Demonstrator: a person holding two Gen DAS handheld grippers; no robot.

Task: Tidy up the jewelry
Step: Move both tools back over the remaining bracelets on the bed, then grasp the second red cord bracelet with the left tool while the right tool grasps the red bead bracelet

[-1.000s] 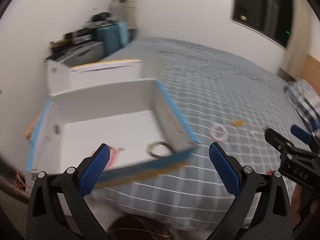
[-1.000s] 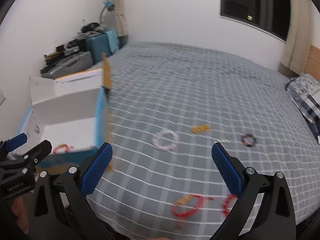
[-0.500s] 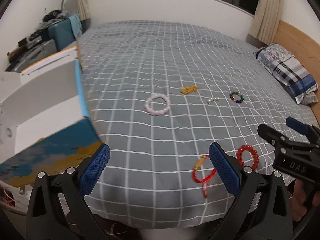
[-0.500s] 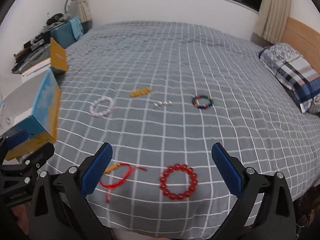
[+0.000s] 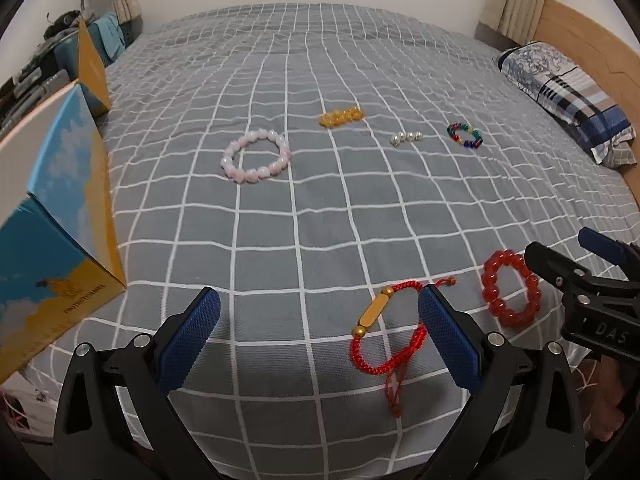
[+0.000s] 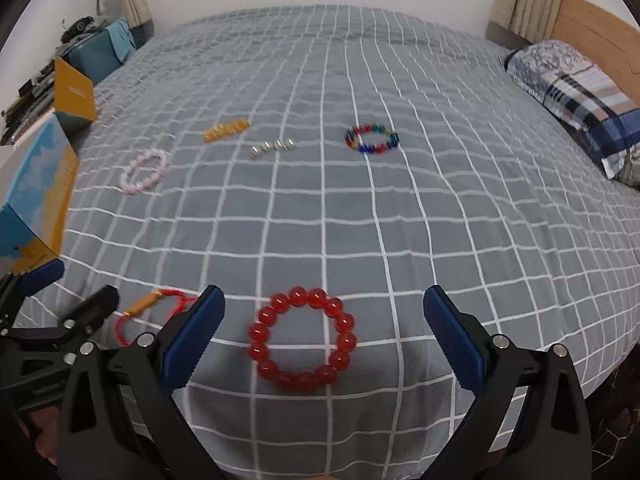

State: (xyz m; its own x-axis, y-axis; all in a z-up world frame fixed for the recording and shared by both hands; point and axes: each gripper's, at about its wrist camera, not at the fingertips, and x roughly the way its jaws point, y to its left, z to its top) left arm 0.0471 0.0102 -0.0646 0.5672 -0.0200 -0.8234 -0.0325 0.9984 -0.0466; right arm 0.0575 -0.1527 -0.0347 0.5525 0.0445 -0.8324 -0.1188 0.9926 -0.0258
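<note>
Several pieces of jewelry lie on the grey checked bed. A red bead bracelet (image 6: pixel 304 338) lies between the jaws of my open, empty right gripper (image 6: pixel 324 332); it also shows in the left wrist view (image 5: pixel 510 288). A red cord bracelet with a gold tube (image 5: pixel 386 332) lies beside the right finger of my open, empty left gripper (image 5: pixel 320 336). Farther off lie a pink bead bracelet (image 5: pixel 256 156), an orange bead strand (image 5: pixel 340 116), a row of pearls (image 5: pixel 405 137) and a multicoloured bracelet (image 5: pixel 465 135). A blue and yellow box (image 5: pixel 60 216) stands at the left.
A patterned pillow (image 6: pixel 576 92) lies at the bed's right side against a wooden headboard (image 6: pixel 600 32). Clutter and a teal bag (image 6: pixel 100 48) stand beyond the bed's far left corner. The bed's near edge runs just under both grippers.
Both grippers have swung right, away from the open box and over the bed. The red bead bracelet now lies between the right gripper's jaws and the cord bracelet by the left gripper.
</note>
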